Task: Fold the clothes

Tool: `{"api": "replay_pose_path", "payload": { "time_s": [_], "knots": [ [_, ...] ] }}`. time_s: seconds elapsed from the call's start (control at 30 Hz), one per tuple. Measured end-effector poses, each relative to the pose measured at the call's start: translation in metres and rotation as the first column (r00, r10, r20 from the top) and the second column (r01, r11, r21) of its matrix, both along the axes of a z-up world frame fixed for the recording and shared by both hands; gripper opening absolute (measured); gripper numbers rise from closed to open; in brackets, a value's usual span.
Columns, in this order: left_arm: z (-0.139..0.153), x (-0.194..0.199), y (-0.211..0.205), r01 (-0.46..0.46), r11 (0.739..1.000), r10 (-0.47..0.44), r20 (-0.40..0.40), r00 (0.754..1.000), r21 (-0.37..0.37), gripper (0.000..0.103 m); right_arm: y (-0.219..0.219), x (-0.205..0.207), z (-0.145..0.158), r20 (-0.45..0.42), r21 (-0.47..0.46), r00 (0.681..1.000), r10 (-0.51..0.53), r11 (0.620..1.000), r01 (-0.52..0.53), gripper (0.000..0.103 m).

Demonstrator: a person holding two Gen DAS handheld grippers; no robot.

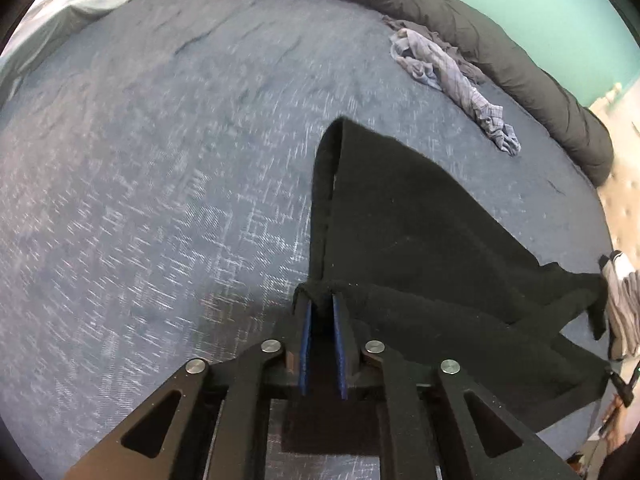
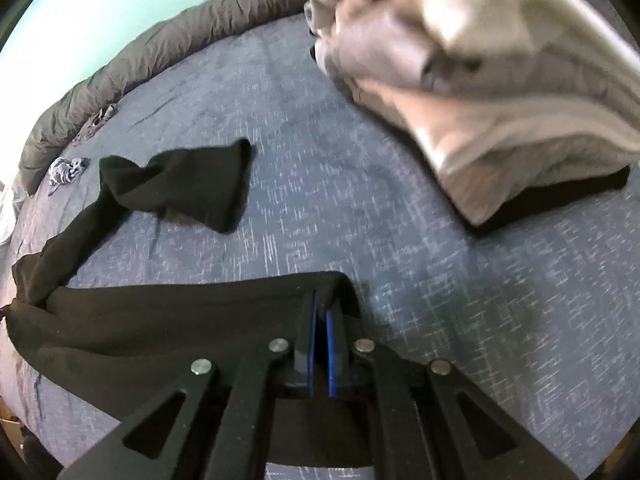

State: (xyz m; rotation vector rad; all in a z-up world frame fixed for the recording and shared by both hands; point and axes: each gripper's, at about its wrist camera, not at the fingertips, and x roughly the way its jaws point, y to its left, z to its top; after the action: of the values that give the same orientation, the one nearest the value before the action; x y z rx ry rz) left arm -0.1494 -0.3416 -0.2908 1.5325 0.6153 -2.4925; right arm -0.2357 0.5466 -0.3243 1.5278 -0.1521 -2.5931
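The left gripper (image 1: 321, 296) has its jaws pinched on a corner of the black garment (image 1: 420, 240); the right gripper (image 2: 321, 304) has its jaws clamped on another edge. The garment stretches between them over the blue bed (image 1: 160, 180). A crumpled checked shirt (image 1: 452, 76) lies near the bed's far edge, beside a grey duvet (image 1: 480, 28).

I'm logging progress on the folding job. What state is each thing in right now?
Left gripper: shut on the black garment's edge.
Right gripper: shut on another edge of it.
Black garment: unfolded, held at two points, its far end trailing on the bed.
Checked garment: crumpled, unfolded, lying by the grey duvet.
Grey duvet: bunched in a roll along the bed's edge.
Pale clothes pile: stacked on the bed, blurred.
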Motion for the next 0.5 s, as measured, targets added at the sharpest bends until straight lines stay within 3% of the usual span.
{"api": "replay_pose_path", "payload": {
  "time_s": [0.07,0.1,0.17,0.27,0.43,0.5],
  "knots": [
    [0.006,0.006,-0.002,-0.007,1.000,0.007,-0.015,1.000,0.005,0.024,0.003,0.003,0.009,-0.029,0.006,0.999,-0.027,1.000,0.027,0.019],
    [0.009,0.009,-0.003,-0.011,1.000,0.011,-0.023,1.000,0.007,0.033,0.005,0.004,0.014,-0.044,0.004,0.998,-0.046,0.999,0.046,0.026],
    [0.018,0.018,-0.006,-0.014,1.000,0.015,-0.043,0.999,0.019,0.037,0.011,0.011,0.026,-0.073,-0.038,0.995,-0.062,0.998,0.059,0.034],
    [0.041,0.044,-0.010,-0.027,0.999,0.029,-0.079,0.996,0.024,0.049,0.010,0.026,0.038,-0.091,-0.084,0.995,-0.048,0.996,0.040,0.034],
    [0.035,0.078,-0.010,-0.027,0.990,0.036,-0.063,0.997,0.140,0.049,0.002,0.057,0.028,-0.026,-0.232,0.999,-0.027,0.973,0.020,0.037],
    [0.022,0.087,-0.003,-0.017,0.987,0.023,-0.037,0.999,0.162,0.049,-0.006,0.066,0.017,0.020,-0.272,1.000,-0.010,0.962,0.015,0.044]
  ]
}}
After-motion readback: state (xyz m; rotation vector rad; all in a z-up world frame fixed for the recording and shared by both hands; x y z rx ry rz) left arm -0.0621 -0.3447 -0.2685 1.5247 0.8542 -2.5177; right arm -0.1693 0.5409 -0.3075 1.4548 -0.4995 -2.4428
